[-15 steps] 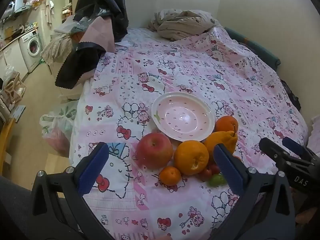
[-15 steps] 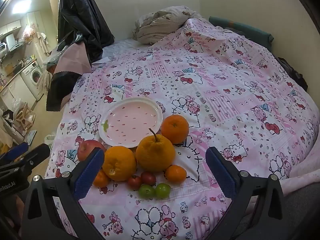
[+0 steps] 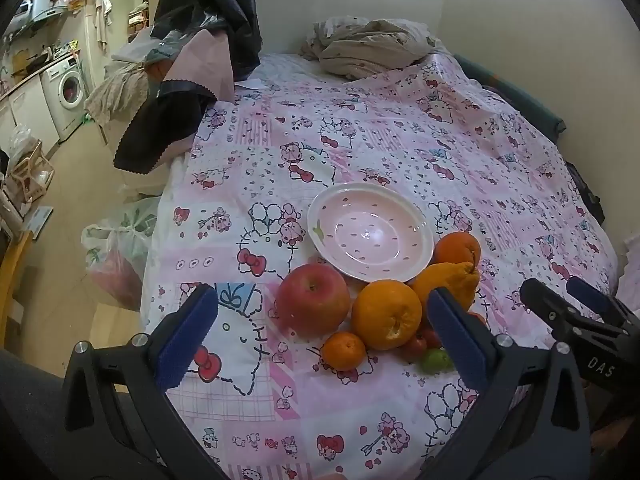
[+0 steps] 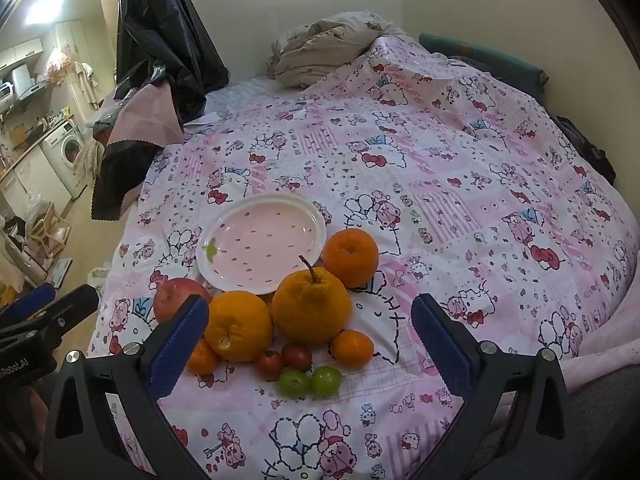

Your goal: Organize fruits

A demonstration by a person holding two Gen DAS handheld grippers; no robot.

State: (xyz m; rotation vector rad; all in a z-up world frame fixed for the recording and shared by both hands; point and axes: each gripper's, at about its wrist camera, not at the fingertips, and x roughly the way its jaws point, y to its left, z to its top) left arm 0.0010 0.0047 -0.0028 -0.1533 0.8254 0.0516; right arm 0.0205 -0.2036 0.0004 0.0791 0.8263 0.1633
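Looking along the left gripper [image 3: 322,334], both blue-padded fingers [image 3: 186,334] slope downward over the cartoon-print bedspread [image 3: 400,132], spread wide with nothing clasped. Between them, just ahead, lie the red apple [image 3: 313,299], a large orange [image 3: 387,314] and a small mandarin [image 3: 344,351]; the right-hand finger hides part of the knobbly stemmed citrus [image 3: 448,278]. Beyond the fruit sits the pink strawberry-pattern bowl [image 3: 320,216], holding no fruit, its near rim touching or overlapping the apple and citrus. The other gripper's black frame shows at the right edge.

From the right gripper [image 4: 310,340], also tilted downward and released wide, the knobbly stemmed citrus [image 4: 311,307], large orange [image 4: 240,326], two small red fruits [image 4: 297,356] and two green ones [image 4: 295,382] lie between the fingers [image 4: 178,348]. One mandarin [image 4: 352,346] rests beside the citrus; the bowl [image 4: 224,220] stands behind the pile.
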